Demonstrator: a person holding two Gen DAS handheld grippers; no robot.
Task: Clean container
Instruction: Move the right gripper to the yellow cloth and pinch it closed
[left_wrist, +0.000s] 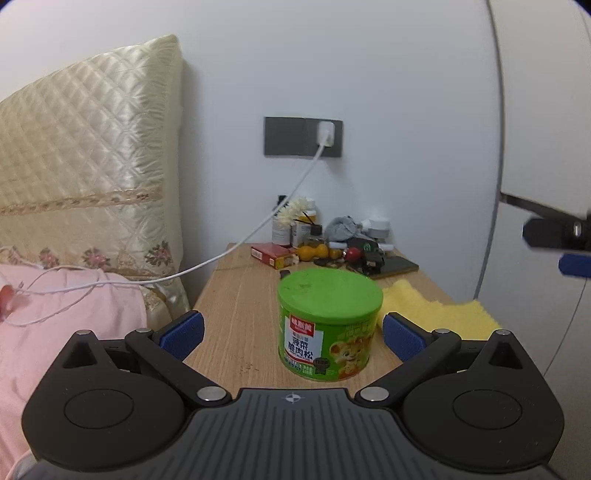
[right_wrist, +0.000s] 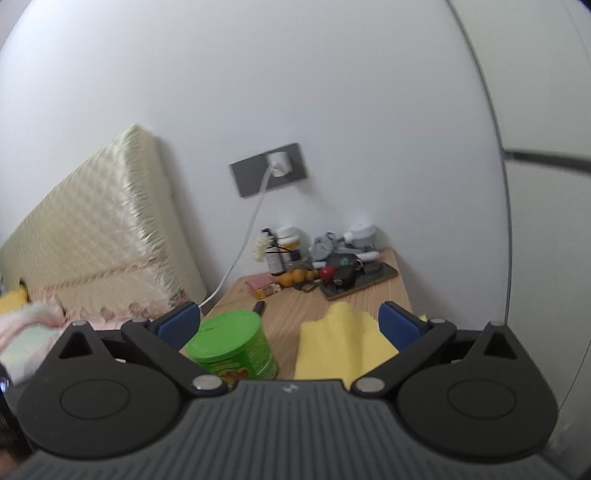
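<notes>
Left gripper (left_wrist: 291, 334): jaws wide apart, holding nothing. The can (left_wrist: 330, 325) stands upright on the surface (left_wrist: 240, 295) in the gap between the blue pads (left_wrist: 183, 334), nearer the right-hand pad than the left. Neither pad touches it. Its green lid is on and faces up; the printed label faces the camera.

Right gripper (right_wrist: 288, 325): jaws wide apart, holding nothing. In this view the can (right_wrist: 232, 350) sits low and left, just inside the left-hand pad (right_wrist: 177, 325), partly hidden by the gripper body. Contact with that pad cannot be determined. The cloth (right_wrist: 341, 345), yellow, lies on the surface (right_wrist: 288, 310) between the pads, towards the right-hand one, its near edge hidden under the gripper. The view is slightly blurred.

In the left wrist view the cloth (left_wrist: 436, 308) lies just beside the can on its right, flat with a raised fold at the far end. The right gripper (left_wrist: 561, 247) shows at the right edge, above and apart from the cloth.

At the back of the surface stands a cluster of small items (left_wrist: 332, 240): bottles, a red box, orange fruit, a grey bundle, a dark flat device. A white cable (left_wrist: 258, 225) runs from a wall socket (left_wrist: 303, 137) down across to the bed (left_wrist: 66, 314) on the left, where a quilted pillow (left_wrist: 88, 166) leans against the wall.
</notes>
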